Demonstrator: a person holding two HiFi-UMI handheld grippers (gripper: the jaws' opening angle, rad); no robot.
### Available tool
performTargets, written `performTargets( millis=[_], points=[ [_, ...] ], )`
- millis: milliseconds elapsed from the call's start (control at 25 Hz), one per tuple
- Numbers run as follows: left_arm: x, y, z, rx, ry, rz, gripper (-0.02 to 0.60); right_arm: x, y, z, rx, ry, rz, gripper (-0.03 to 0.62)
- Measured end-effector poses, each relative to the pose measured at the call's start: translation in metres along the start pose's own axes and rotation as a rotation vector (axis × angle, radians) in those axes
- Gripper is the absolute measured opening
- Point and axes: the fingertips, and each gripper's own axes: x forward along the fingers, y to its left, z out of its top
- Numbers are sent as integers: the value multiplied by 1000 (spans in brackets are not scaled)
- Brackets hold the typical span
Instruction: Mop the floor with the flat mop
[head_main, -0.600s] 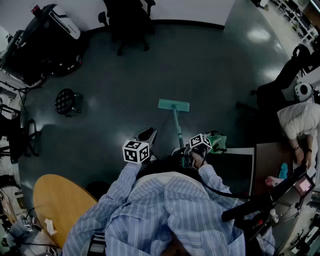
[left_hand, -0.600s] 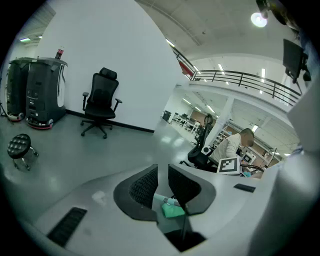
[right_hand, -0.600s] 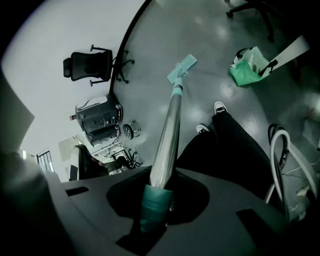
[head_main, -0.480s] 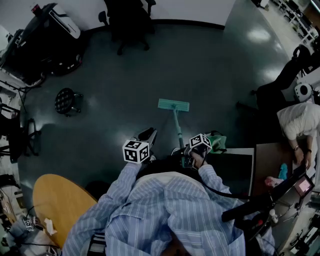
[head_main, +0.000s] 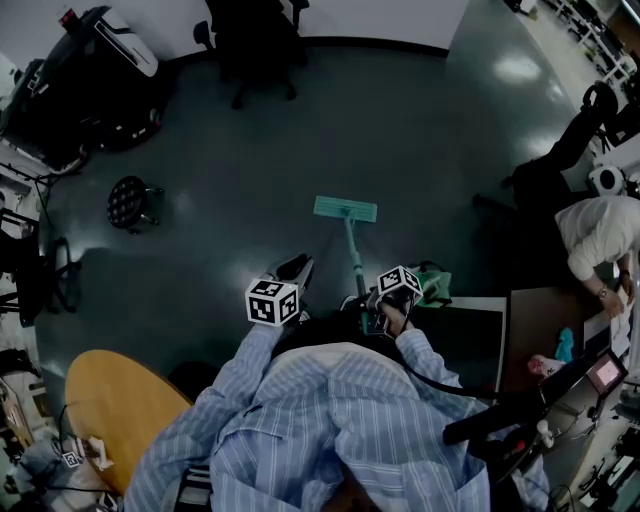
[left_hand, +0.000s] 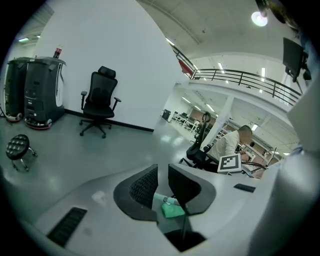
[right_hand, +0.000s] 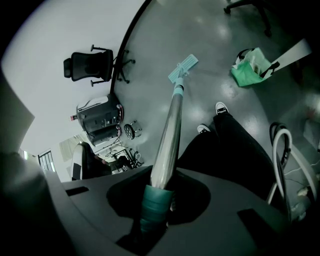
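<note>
While right gripper (right_hand: 157, 199) clamps flat mop (head_main: 353, 255) | head points forward | left gripper (left_hand: 162, 187) parted

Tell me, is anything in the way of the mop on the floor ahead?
Nothing visible is. The mop head lies on bare floor; the stool stands well off to its left, and the office chair is far beyond, by the wall.

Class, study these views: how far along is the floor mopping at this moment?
Done: the right tool is shut on the mop handle, and the mop head lies flat on the floor. In hand: a one-tool grip; the left tool is open, off the handle. Left: the mopping itself; no wiped streaks show.
</note>
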Motion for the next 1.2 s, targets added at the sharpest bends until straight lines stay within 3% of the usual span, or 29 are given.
performTargets(
  millis=[800, 1200],
  points=[
    [53, -38, 19, 24, -16, 45, 69, -46, -14, 39, -46, 45, -22, 61],
    [86, -16, 44, 46, -12, 48, 69, -44, 3, 84, -62, 40, -24, 61]
  ],
)
